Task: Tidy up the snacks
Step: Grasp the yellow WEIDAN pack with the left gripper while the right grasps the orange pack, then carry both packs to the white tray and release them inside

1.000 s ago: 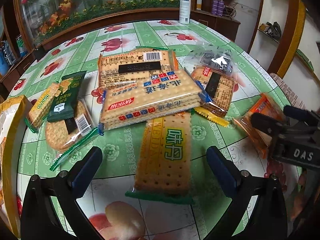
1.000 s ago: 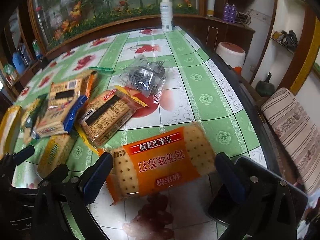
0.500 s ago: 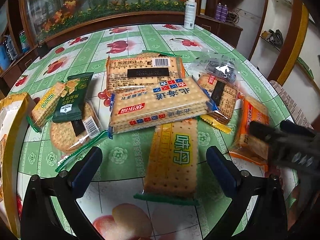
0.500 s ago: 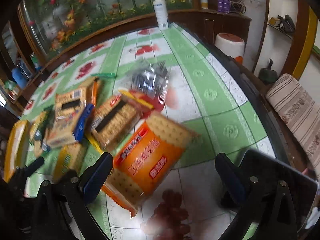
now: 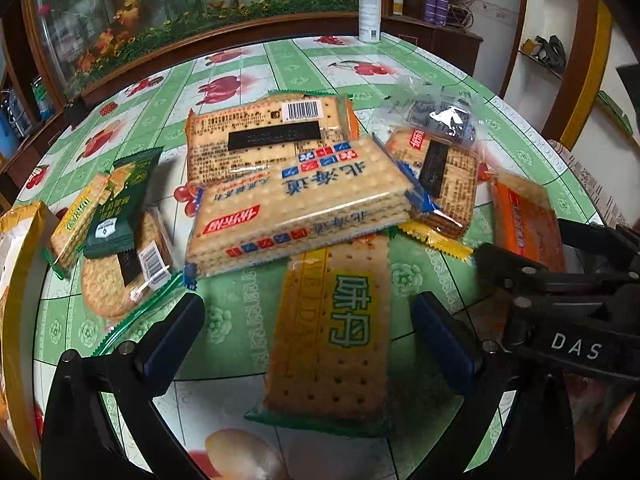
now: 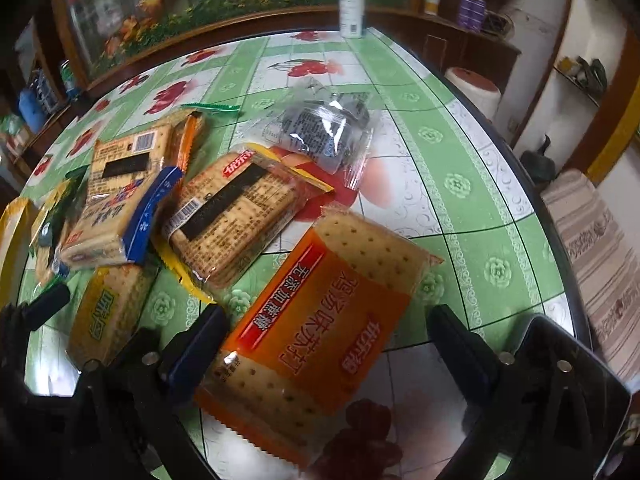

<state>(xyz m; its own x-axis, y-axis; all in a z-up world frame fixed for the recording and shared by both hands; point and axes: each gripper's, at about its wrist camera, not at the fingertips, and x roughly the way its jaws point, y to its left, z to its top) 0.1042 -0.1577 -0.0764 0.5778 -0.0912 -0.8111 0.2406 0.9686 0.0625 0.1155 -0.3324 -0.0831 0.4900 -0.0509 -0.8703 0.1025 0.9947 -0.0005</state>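
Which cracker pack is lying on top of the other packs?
The big clear-wrapped cracker pack with blue ends. It rests across the barcode-printed orange pack and the yellow-labelled green-edged pack; those lie under it.

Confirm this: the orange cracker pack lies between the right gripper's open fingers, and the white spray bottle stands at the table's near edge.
Wrong on the bottle. The right wrist view shows the white spray bottle at the table's far edge. The orange cracker pack does lie between the right gripper's fingers, now closing.

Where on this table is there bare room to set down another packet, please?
Free: the far cloth between the spray bottle and the clear packet, and the right side toward the table edge. Crowded: the left, where the cracker packets overlap.
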